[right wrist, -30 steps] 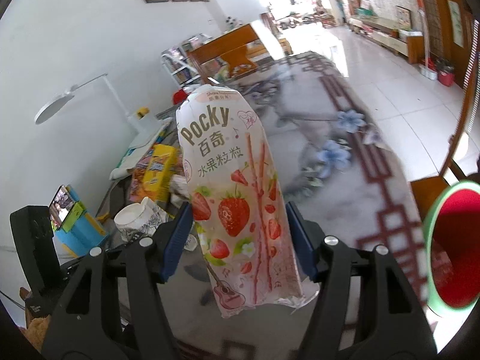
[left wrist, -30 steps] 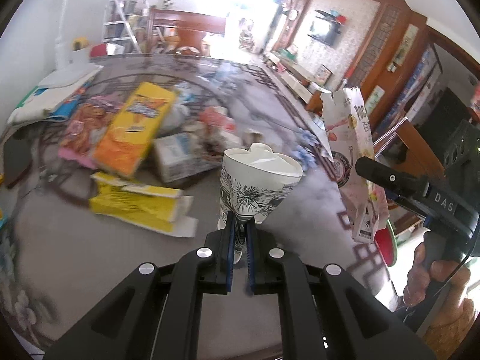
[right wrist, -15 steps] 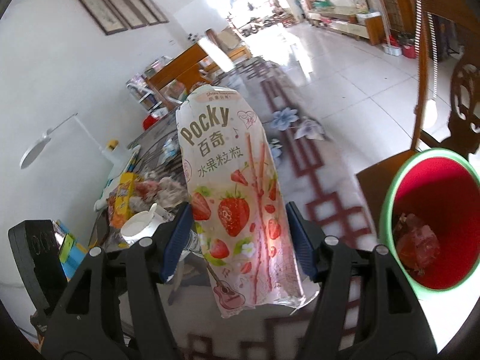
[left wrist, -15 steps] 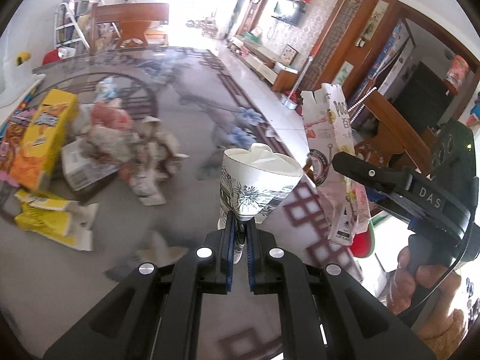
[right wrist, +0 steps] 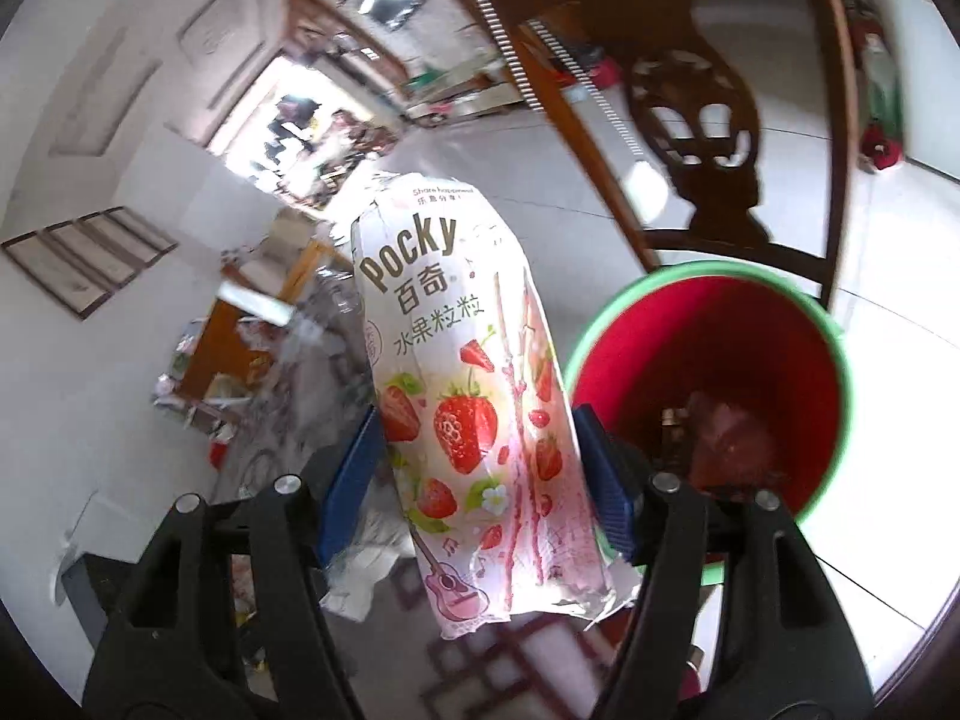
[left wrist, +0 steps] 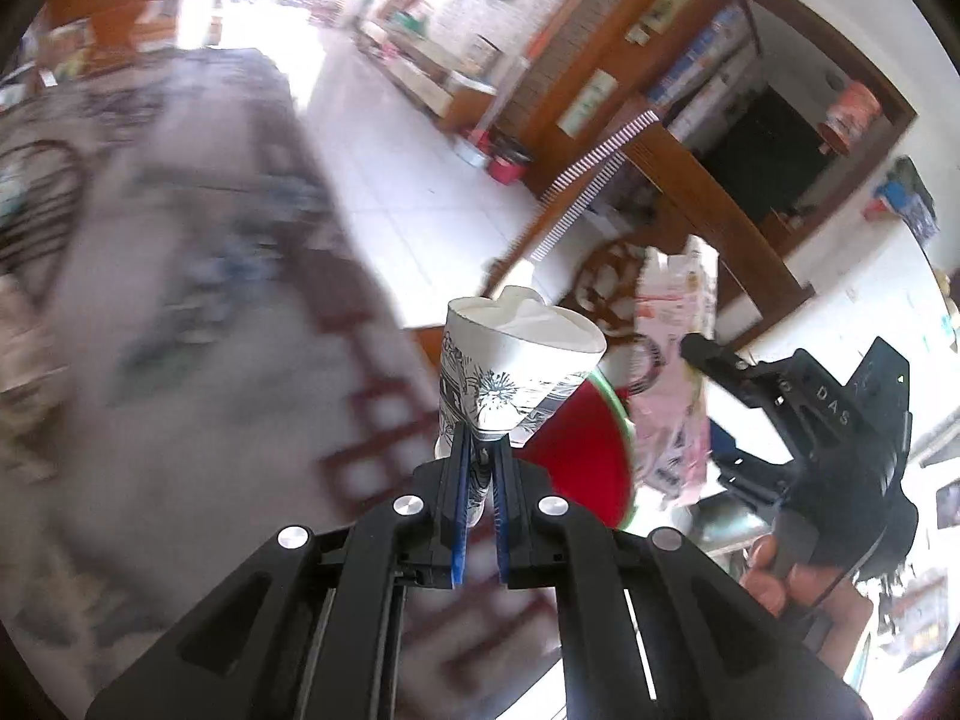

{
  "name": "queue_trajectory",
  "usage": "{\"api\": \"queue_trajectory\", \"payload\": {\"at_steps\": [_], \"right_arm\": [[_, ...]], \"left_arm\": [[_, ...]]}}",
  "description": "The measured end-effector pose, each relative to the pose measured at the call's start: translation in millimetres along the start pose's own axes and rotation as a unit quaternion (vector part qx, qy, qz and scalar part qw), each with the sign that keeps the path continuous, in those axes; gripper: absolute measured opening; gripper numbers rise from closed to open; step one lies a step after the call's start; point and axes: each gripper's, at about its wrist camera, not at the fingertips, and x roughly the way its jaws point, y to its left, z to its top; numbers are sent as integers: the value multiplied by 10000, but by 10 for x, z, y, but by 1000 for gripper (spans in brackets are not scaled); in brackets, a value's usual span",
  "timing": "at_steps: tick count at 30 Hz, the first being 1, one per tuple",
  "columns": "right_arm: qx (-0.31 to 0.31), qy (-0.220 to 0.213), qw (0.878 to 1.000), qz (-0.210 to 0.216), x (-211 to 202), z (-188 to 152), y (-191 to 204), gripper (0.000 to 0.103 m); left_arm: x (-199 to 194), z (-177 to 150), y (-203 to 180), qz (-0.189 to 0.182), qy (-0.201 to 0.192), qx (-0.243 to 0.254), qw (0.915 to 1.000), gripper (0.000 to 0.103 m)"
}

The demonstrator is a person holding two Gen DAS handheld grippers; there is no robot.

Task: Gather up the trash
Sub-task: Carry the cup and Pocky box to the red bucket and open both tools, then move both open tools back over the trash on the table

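While the patterned worktop blurs past at the far left, the left tool stays clamped on the squashed base of a white paper cup, held upright above the worktop's edge. To its right, the right tool grips a pink Pocky pouch by its sides, jaws having just eased wider, seemingly still touching. Rightmost, a red green-rimmed bin holds some trash.

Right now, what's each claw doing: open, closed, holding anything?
Left claw: closed on a crumpled paper cup.
Right claw: closed on a Pocky snack box, beside the red bin.
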Motion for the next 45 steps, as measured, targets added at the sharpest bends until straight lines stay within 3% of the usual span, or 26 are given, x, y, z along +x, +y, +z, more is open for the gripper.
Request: {"api": "queue_trajectory", "payload": {"at_steps": [7, 10, 11, 12, 14, 18, 26, 35, 40, 45], "right_arm": [[330, -331, 9985, -302, -93, 105, -216, 64], [609, -515, 9948, -628, -157, 141, -371, 68], [664, -519, 9936, -750, -158, 150, -400, 80], [700, -519, 9928, -823, -157, 152, -412, 85], [753, -541, 9924, -808, -168, 162, -434, 87], [668, -627, 9926, -798, -192, 156, -372, 90], [258, -270, 9976, -577, 22, 97, -70, 93], [-233, 126, 9992, -287, 376, -107, 524, 94], [-443, 515, 9976, 158, 588, -358, 956, 94], [-990, 831, 9915, 130, 716, -566, 1218, 94]], "left_arm": [[688, 129, -355, -252, 655, 155, 9974, 4], [884, 160, -465, -437, 917, 226, 9946, 6], [930, 145, -493, -461, 1021, 249, 9934, 11], [966, 139, -518, -486, 1113, 266, 9922, 28], [980, 129, -535, -508, 1111, 259, 9922, 57], [818, 78, -477, -460, 835, 211, 9952, 58], [-26, -218, -159, 259, -19, 401, 9989, 64], [-738, -571, 528, 781, -278, -508, 9953, 64], [-1073, -899, 627, 1143, -424, -979, 9877, 64], [-1227, -1089, 539, 1257, -453, -1090, 9850, 64]]}}
